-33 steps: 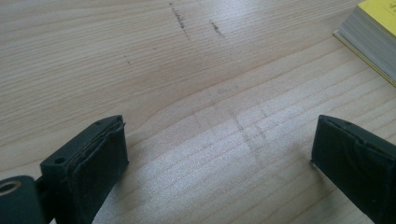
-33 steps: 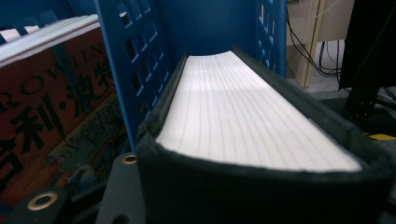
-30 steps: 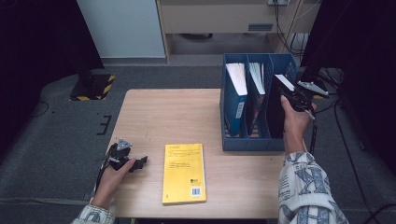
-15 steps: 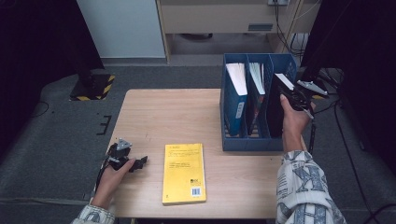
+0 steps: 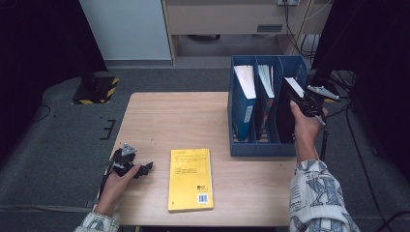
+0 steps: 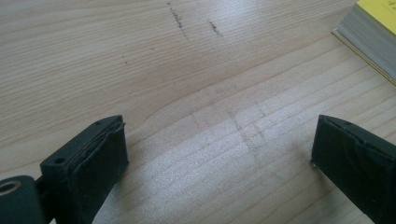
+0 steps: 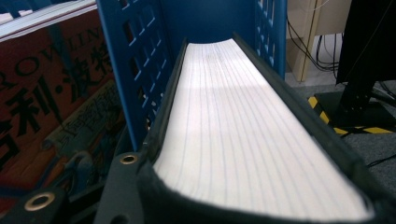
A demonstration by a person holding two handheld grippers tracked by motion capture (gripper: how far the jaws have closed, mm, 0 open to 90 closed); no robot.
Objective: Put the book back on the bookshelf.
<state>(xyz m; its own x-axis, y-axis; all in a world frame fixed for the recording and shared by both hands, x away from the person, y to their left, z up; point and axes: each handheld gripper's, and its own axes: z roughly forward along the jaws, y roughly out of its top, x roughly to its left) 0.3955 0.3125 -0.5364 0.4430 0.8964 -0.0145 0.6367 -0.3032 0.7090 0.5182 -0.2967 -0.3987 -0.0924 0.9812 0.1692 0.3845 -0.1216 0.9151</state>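
- Black book (image 5: 288, 104) sits in the blue file rack's (image 5: 263, 147) rightmost slot, right tongs (image 5: 304, 104) clamped on its top edge.
- I'd keep it upright, sliding straight along the divider.
- Left tongs (image 5: 138, 170) rest wide open, empty, on the bench (image 5: 169, 121), well left of the rack, beside the yellow book (image 5: 190, 179).

We see a pale, matt wood-grain bench (image 6: 196, 93) with faint scuffs. The blue file rack (image 7: 135, 70) looks like smooth perforated plastic, and the black-covered book (image 7: 243, 126) shows white paper page edges.
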